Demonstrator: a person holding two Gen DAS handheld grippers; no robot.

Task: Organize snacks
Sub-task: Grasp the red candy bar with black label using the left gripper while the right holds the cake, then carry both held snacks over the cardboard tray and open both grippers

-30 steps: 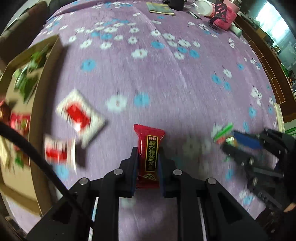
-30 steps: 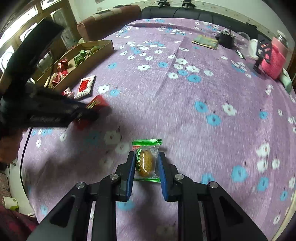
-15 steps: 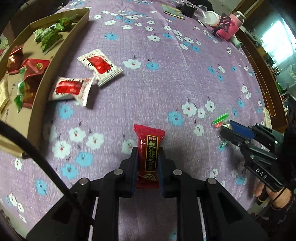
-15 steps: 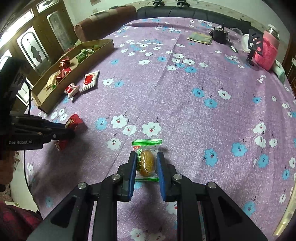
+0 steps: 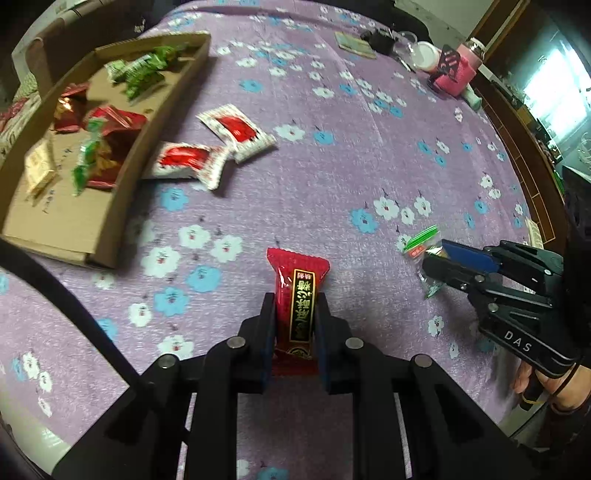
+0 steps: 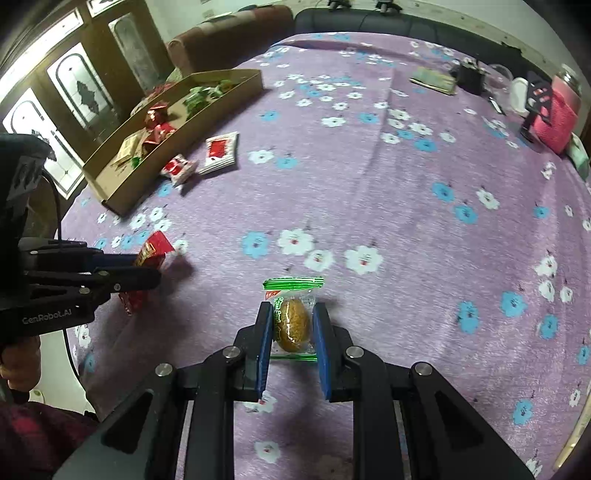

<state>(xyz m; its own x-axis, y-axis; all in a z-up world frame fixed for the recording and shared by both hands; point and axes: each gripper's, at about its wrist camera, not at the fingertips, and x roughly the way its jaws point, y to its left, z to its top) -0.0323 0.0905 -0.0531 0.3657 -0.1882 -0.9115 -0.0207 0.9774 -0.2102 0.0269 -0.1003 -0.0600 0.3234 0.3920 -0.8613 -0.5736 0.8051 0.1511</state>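
My left gripper [image 5: 294,306] is shut on a red snack packet with gold writing [image 5: 299,291], held above the purple flowered cloth. My right gripper [image 6: 290,317] is shut on a clear green-edged packet with a brown snack [image 6: 291,321]. Each gripper shows in the other view: the right gripper [image 5: 439,264] with its packet [image 5: 423,242], the left gripper [image 6: 147,271] with the red packet [image 6: 151,254]. A cardboard tray [image 5: 110,218] [image 6: 122,192] at the left holds several red and green snacks. Two white-and-red packets [image 5: 236,129] [image 5: 184,162] lie beside it.
At the far table edge stand a pink-sleeved jar [image 6: 559,110], a black phone stand [image 6: 535,99], a booklet [image 6: 432,79], a black box [image 6: 471,75] and a white cup [image 6: 519,94]. A brown sofa [image 6: 229,33] sits behind the table. A cable [image 5: 74,314] hangs at the left.
Both grippers have pulled back and risen with their packets still held. The cardboard tray and the two white-and-red packets have come further into the left wrist view.
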